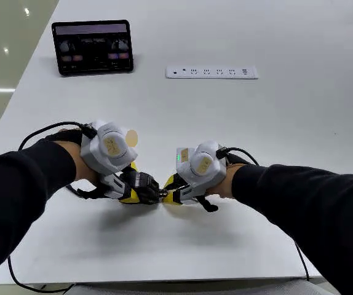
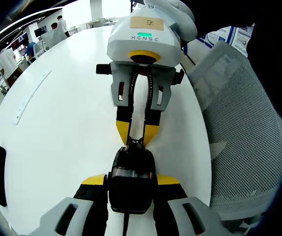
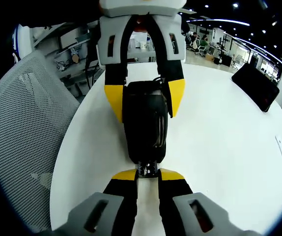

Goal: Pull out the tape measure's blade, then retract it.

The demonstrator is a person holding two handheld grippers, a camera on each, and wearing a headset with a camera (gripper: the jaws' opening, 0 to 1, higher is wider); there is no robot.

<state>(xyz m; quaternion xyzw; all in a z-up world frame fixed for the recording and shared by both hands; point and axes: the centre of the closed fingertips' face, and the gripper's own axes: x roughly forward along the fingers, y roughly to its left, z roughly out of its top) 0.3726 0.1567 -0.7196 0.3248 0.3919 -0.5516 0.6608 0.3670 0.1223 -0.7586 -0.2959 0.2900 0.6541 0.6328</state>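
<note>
The black tape measure (image 1: pixel 144 186) is just above the white table (image 1: pixel 226 117), near its front edge. My left gripper (image 1: pixel 134 192) is shut on the case, with a yellow-tipped finger on either side of it. In the left gripper view the case (image 2: pixel 131 189) fills the gap between my left gripper's (image 2: pixel 131 179) jaws. My right gripper (image 1: pixel 168 195) faces it from the right and is shut on the blade's end hook (image 3: pixel 147 169). The hook (image 2: pixel 135 142) sits right at the case mouth, with almost no blade showing. The right gripper view shows my right gripper (image 3: pixel 148 175) pinching the hook, with the case (image 3: pixel 146 123) just beyond.
A dark tablet (image 1: pixel 93 47) stands at the back left of the table, and a white power strip (image 1: pixel 212 72) lies at the back centre. Black cables trail off both grippers. A grey mesh chair (image 2: pixel 244 137) is at the table's near edge.
</note>
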